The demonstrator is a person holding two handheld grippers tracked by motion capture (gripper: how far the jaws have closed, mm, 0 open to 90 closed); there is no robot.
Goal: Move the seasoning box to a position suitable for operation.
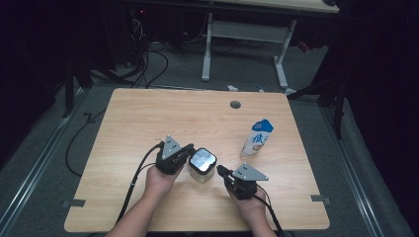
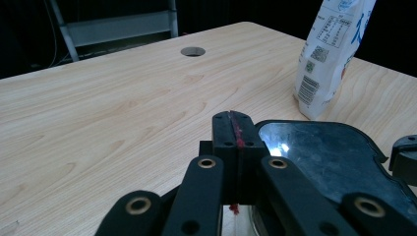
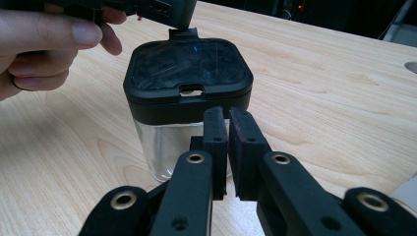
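High view: clear jar (image 1: 201, 167) with black lid (image 1: 202, 159) sits left of the milk carton (image 1: 257, 138); my left gripper (image 1: 190, 149) and right gripper (image 1: 221, 171) flank it. Left gripper view: jaws shut, pads meeting beside the lid (image 2: 324, 157). Right gripper view: right gripper (image 3: 228, 123) jaws nearly shut, empty, at the lid's front tab (image 3: 191, 91). I'd brace the jar left, then lift the tab squarely.

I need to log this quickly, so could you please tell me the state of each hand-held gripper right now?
Left hand-held gripper: closed, holding nothing, beside the black-lidded clear glass jar.
Right hand-held gripper: nearly closed, holding nothing, just short of the jar.
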